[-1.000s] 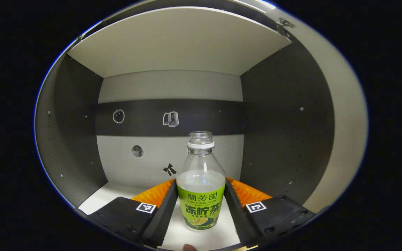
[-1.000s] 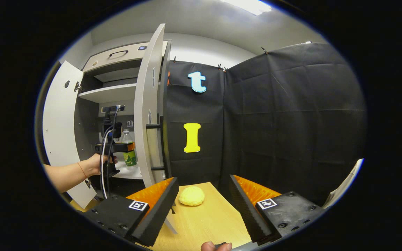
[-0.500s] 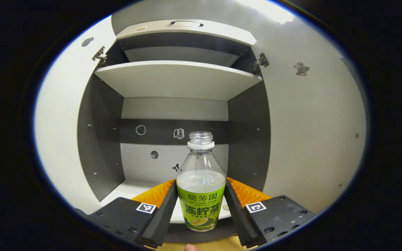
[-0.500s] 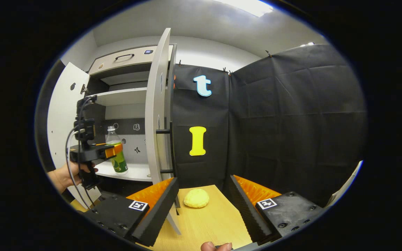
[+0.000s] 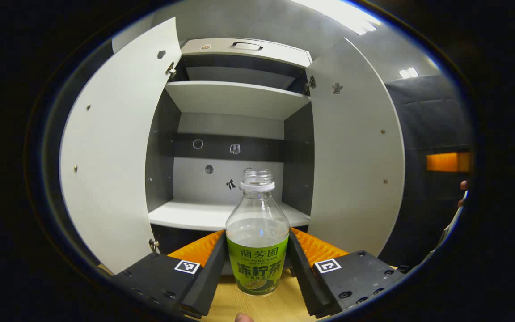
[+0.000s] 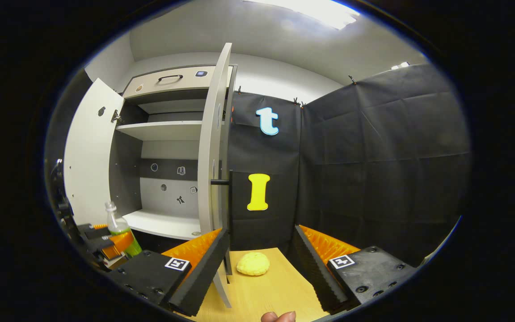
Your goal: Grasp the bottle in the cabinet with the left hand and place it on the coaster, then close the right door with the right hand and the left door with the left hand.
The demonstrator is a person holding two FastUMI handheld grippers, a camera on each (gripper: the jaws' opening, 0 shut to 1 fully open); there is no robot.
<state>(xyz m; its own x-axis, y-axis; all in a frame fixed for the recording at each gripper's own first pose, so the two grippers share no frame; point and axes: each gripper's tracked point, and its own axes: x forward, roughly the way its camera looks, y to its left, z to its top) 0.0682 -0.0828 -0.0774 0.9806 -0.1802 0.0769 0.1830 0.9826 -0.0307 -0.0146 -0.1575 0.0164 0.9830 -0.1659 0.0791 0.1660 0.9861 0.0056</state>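
Note:
A clear, capless bottle (image 5: 257,241) with a green label stands upright between the fingers of my left gripper (image 5: 257,268), which is shut on it. It hangs over the wooden table, out in front of the open cabinet (image 5: 230,214). Both cabinet doors stand open, the left door (image 5: 110,156) and the right door (image 5: 356,156). In the right gripper view the bottle (image 6: 121,230) shows at the far left, held by the left gripper (image 6: 110,246). My right gripper (image 6: 259,264) is open over the table, beside the right door's edge (image 6: 215,156). A yellow round coaster (image 6: 253,264) lies ahead of it.
The light wooden table (image 6: 266,290) runs under both grippers. Black cloth walls stand behind and to the right. A cabinet shelf (image 5: 235,96) sits above the lower compartment, and a drawer with a handle (image 6: 170,79) tops the cabinet. A dark bar handle (image 6: 219,182) sticks out from the right door.
My left gripper has drawn back out of the cabinet with the bottle, from the lower shelf to over the table. The right gripper has barely moved.

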